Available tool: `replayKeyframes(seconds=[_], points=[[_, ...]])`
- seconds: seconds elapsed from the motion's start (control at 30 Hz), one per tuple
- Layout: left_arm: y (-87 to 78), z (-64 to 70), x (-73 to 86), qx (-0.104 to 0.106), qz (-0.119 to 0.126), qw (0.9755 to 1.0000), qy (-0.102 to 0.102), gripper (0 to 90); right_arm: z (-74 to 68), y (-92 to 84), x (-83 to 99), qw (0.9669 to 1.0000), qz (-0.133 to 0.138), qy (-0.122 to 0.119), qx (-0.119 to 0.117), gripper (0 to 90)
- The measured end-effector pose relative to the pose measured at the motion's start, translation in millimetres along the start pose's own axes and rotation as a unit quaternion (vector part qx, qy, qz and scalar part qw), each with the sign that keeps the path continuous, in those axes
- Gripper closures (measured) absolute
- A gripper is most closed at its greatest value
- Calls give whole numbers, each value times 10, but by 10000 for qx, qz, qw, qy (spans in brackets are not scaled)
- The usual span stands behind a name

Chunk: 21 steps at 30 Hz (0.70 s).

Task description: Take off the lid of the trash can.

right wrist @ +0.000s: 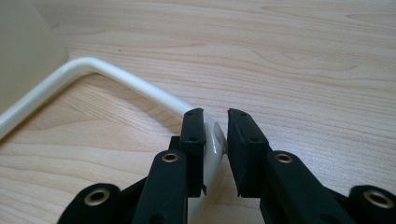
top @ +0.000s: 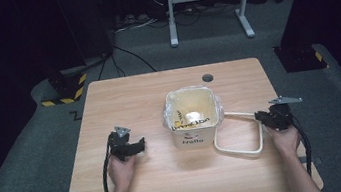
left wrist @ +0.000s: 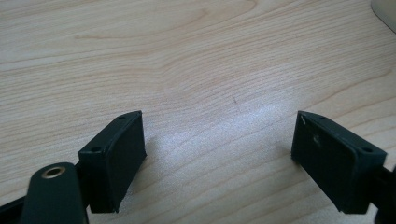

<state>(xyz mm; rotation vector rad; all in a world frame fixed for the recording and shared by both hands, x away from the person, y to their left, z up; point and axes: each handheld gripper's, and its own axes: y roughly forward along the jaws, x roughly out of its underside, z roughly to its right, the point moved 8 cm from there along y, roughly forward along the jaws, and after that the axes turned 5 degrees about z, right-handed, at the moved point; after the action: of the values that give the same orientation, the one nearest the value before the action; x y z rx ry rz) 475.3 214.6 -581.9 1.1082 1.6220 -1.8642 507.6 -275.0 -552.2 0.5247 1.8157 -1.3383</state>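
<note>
Light, stiff, slippery white handle [right wrist: 116, 77] (centre of the right gripper view) between right claw [right wrist: 215, 135], not quite clamped; left claw [left wrist: 219, 158] apart.

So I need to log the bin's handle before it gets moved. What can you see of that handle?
The handle is a cream-white, smooth bail, plastic by its look, bent into a squared loop with rounded corners. It is folded down flat on the wooden table, to the right of the lined bin it belongs to. The right gripper has its jaws around the bar at the loop's far right corner, with a small gap showing beside one pad.
</note>
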Motion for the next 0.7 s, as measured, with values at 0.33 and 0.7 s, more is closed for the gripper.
replayKeyframes(seconds=[0.33,0.7], points=[[0,0,0,-1,1,10000,-1,177,-25,99,74,9996,-167,-106,222,717],[-1,1,0,-5,1,10000,-1,177,-99,195,105,9981,-177,-267,530,628]])
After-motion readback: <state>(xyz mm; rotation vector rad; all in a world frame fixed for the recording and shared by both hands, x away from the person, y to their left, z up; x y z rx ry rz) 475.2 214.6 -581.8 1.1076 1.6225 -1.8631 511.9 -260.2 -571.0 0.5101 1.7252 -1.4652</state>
